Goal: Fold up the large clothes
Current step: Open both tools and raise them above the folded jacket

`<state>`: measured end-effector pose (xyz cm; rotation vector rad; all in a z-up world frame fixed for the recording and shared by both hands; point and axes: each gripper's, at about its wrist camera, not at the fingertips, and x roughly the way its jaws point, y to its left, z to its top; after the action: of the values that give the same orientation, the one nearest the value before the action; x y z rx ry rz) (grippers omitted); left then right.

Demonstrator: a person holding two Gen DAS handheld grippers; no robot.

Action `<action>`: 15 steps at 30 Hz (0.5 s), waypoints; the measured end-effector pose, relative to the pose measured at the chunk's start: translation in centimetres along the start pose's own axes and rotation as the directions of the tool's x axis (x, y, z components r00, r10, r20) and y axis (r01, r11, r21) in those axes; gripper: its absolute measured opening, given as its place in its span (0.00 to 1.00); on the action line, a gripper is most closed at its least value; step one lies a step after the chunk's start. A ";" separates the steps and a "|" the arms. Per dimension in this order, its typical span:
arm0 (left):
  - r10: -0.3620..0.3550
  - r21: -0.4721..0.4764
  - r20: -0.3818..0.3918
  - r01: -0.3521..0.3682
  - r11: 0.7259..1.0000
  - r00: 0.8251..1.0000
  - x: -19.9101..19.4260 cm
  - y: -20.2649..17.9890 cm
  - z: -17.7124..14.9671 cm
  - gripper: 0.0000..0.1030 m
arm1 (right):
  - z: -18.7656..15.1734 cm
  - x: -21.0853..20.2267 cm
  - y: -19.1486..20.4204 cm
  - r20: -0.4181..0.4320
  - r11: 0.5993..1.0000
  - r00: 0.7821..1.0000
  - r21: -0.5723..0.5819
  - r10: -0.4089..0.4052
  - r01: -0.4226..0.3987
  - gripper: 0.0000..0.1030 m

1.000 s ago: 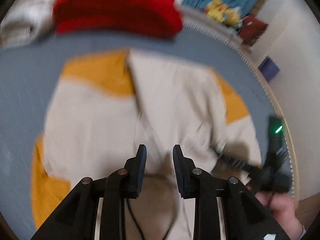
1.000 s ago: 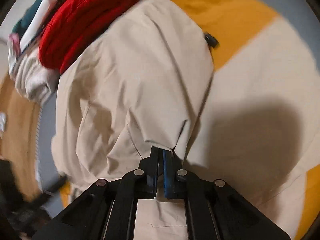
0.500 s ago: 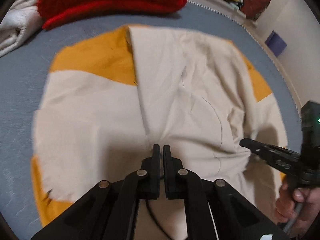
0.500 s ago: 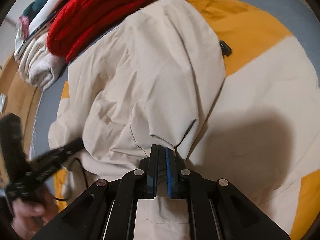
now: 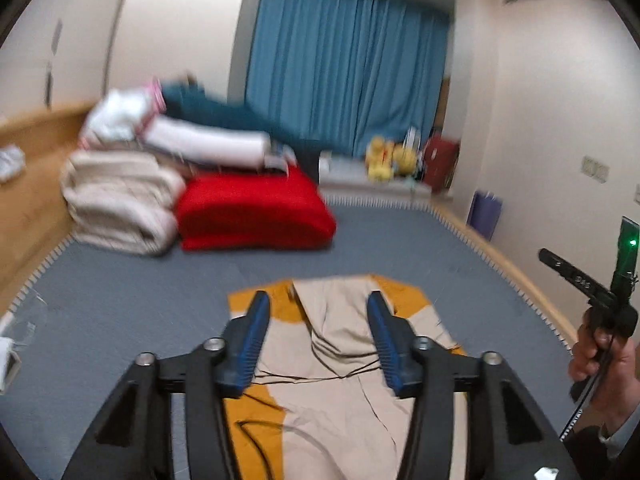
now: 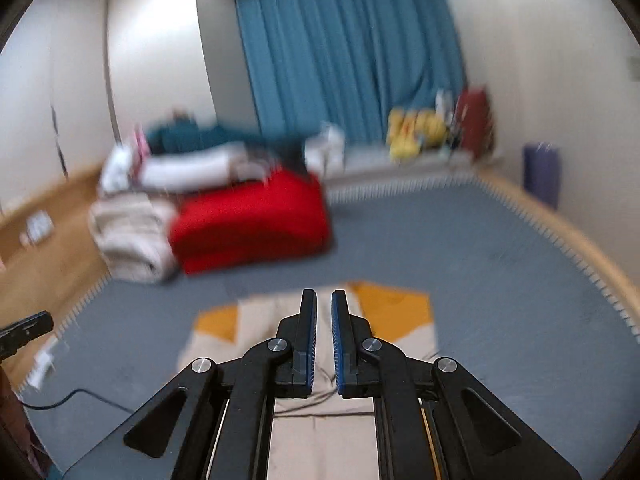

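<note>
On the grey bed cover (image 5: 120, 304), seen from the left wrist, the beige and orange garment (image 5: 344, 364) lies flat in the near middle, one beige panel folded over its centre. The left gripper (image 5: 318, 340) hangs above it with its blue-padded fingers (image 5: 256, 332) spread wide apart, holding nothing. Far left, a folded red blanket (image 5: 256, 212) sits just beside a stack of cream bedding (image 5: 120, 204), with white and teal clothes heaped on top. A blue curtain (image 5: 344, 60) covers the far wall. At the right edge a hand (image 5: 600, 356) grips the handle of the other tool, whose green light glows.

From the right wrist, the right gripper (image 6: 324, 340) is lifted over the same garment (image 6: 400, 316), which lies near, its orange corners showing far left and far right of the fingers. Its two pads stand close together with a narrow gap between them, and no cloth is caught there. The red blanket (image 6: 252, 224) rests far left, the curtain (image 6: 344, 52) beyond. This view is blurred.
</note>
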<state>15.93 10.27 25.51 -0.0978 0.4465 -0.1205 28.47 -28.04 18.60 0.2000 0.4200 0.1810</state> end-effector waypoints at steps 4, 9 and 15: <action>-0.022 0.050 0.087 0.018 0.999 0.996 -12.1 -1.5 -0.1 0.62 | 2.6 -13.8 0.0 0.111 0.998 0.994 -0.058 0.010 -0.004 0.13; -0.047 0.064 0.066 0.043 0.997 0.997 -19.6 -3.5 -3.6 0.66 | 2.7 -26.3 -0.8 0.152 0.998 0.988 -0.064 0.012 -0.002 0.79; 0.029 -0.037 -0.007 -0.029 0.999 1.000 -18.0 -2.3 -11.1 0.67 | -2.8 -32.5 -1.8 0.100 0.996 0.994 -0.068 -0.050 0.057 0.89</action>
<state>-5.29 9.71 23.48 -0.1275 0.4562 -0.0840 -1.61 -36.27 28.22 0.1268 0.3201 0.1322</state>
